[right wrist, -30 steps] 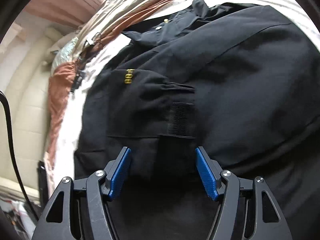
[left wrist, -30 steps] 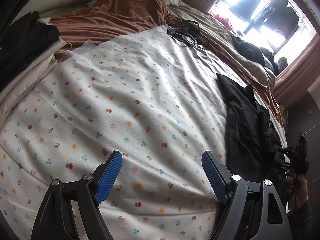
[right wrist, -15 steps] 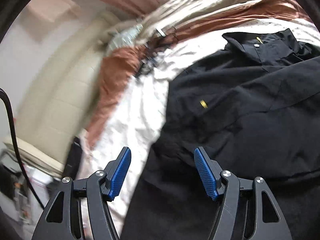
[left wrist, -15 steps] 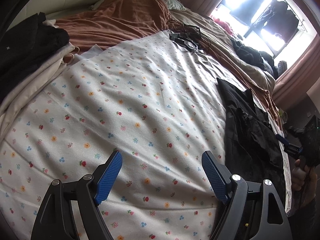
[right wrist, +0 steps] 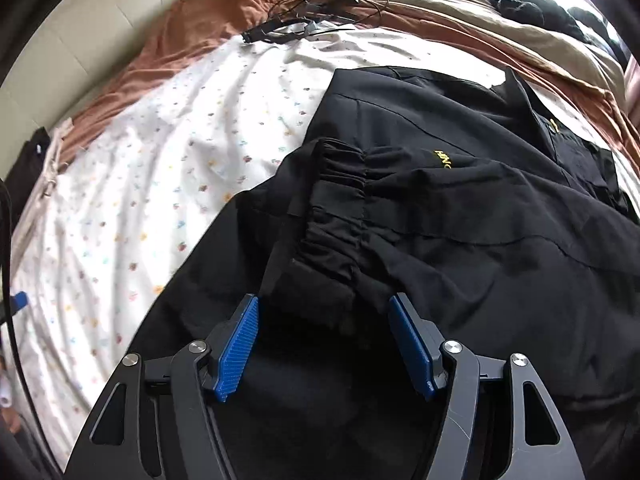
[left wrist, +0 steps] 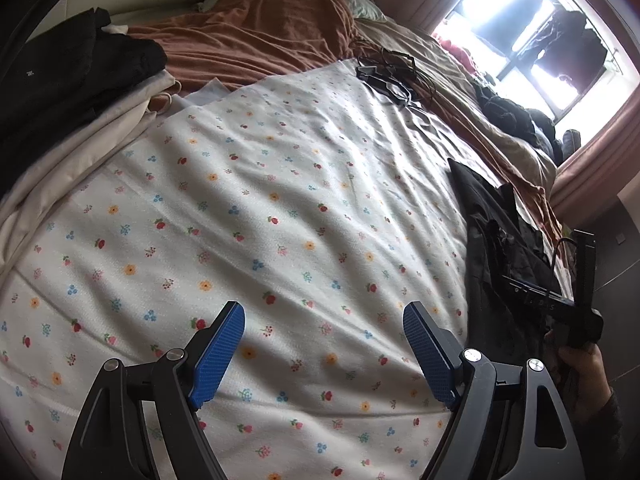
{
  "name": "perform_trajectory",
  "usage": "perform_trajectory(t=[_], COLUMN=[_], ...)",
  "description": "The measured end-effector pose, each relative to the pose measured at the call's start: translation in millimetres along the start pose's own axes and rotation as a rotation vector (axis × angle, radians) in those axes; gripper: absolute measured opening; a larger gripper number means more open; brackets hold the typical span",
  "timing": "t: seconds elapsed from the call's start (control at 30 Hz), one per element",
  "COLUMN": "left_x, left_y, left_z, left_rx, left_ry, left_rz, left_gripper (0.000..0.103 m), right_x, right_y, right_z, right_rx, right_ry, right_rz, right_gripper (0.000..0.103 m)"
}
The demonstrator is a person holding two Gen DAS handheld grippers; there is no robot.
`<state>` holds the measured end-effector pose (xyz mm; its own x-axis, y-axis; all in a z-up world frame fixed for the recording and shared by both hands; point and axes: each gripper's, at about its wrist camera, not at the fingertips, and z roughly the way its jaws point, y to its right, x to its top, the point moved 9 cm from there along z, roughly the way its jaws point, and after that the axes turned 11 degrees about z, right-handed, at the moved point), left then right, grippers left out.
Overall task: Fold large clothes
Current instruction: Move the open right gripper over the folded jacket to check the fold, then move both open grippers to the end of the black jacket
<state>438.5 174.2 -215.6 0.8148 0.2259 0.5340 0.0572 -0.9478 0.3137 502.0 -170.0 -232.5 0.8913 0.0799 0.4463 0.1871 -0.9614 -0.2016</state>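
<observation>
The black jacket [right wrist: 460, 240] lies spread on the bed [left wrist: 280, 200], at its right side, on the flowered sheet [right wrist: 160, 160]. One sleeve is folded over the body, and its gathered cuff [right wrist: 340, 200] rests just beyond the right hand-held gripper [right wrist: 324, 344]. The jaws of this gripper have just been closing a little. They are about half open, with dark cloth under and between them, but the pads do not press on anything. The left hand-held gripper [left wrist: 324, 352] hovers over the bare sheet, wide open and empty, well apart from the jacket.

I think the next move is to take the cuff or a fold near it. The risk is that the jaws catch several layers together, because the black cloth shows its edges poorly; then the sleeve and the body would lift as one and the fold would come apart. The cloth looks smooth, so a shallow grip may slip. The cables [right wrist: 316, 20] at the far side could snag if the jacket is dragged there.
</observation>
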Motion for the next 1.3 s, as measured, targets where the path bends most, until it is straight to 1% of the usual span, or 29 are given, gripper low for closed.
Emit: perform_trajectory(t=[0.03,0.07,0.1,0.13,0.23,0.37,0.4,0.5,0.57,0.63,0.67,0.7,0.87,0.9,0.93,1.0,1.1,1.2,1.3], left_x=[0.0,-0.1,0.0,0.0,-0.1,-2.1,-2.4,-4.3,-6.2,-8.1,-9.2,-10.1,-14.8,-16.0,-17.6,-20.6,-25.3,-31.3,-38.7], left_y=[-0.4,-0.4,-0.5,-0.5,2.5,5.7,6.4,5.6,7.6,10.5,12.5,14.7,30.0,33.6,38.2,47.3,62.6,76.8,89.4], left_z=[0.4,0.5,0.4,0.9,3.4,6.4,7.0,6.3,4.0,1.3,0.1,-1.3,-9.6,-10.4,-11.7,-14.6,-20.2,-24.4,-27.0], left_rx=[0.0,-0.001,-0.002,-0.004,-0.011,-0.014,-0.013,-0.006,-0.006,-0.008,-0.007,-0.007,-0.021,-0.025,-0.031,-0.038,-0.047,-0.056,-0.066], left_ry=[0.0,0.0,-0.001,-0.001,-0.004,-0.01,-0.012,-0.017,-0.017,-0.017,-0.019,-0.02,-0.012,-0.012,-0.011,-0.011,-0.009,-0.012,-0.019], left_rz=[0.0,0.001,0.001,0.002,0.006,0.011,0.011,0.012,0.013,0.02,0.025,0.028,0.03,0.03,0.031,0.039,0.057,0.073,0.087], left_gripper=[0.083,0.083,0.083,0.083,0.083,0.083,0.083,0.083,0.083,0.083,0.083,0.083,0.083,0.083,0.083,0.083,0.083,0.083,0.083], right_x=[3.3,5.4,9.0,13.7,24.7,36.2,37.7,37.8,32.2,25.9,23.1,19.6,-7.4,-14.3,-21.2,-31.1,-48.6,-64.6,-80.6], right_y=[-1.3,-3.5,-6.9,-9.4,-15.3,-19.5,-19.5,-20.9,-17.0,-10.8,-8.0,-4.6,23.4,31.5,40.3,57.2,87.2,114.2,142.0], right_z=[0.3,-0.3,-0.8,-1.2,-2.1,6.2,7.8,8.2,5.0,-9.6,-17.2,-25.4,-67.2,-75.6,-83.4,-95.0,-113.5,-131.7,-150.6], right_rx=[0.025,0.041,0.064,0.067,0.042,0.059,0.069,0.158,0.191,0.19,0.183,0.18,0.168,0.162,0.158,0.151,0.134,0.121,0.105], right_ry=[0.006,0.01,0.015,0.022,0.046,0.035,0.034,0.011,-0.019,0.008,0.027,0.043,0.067,0.072,0.075,0.081,0.09,0.106,0.127], right_rz=[0.0,0.003,0.009,0.01,-0.002,0.03,0.043,0.107,0.16,0.168,0.16,0.151,0.161,0.167,0.179,0.203,0.252,0.289,0.32], right_gripper=[0.044,0.036,0.019,0.016,0.013,0.013,0.013,0.013,0.026,0.057,0.061,0.063,0.063,0.065,0.068,0.071,0.073,0.089,0.092])
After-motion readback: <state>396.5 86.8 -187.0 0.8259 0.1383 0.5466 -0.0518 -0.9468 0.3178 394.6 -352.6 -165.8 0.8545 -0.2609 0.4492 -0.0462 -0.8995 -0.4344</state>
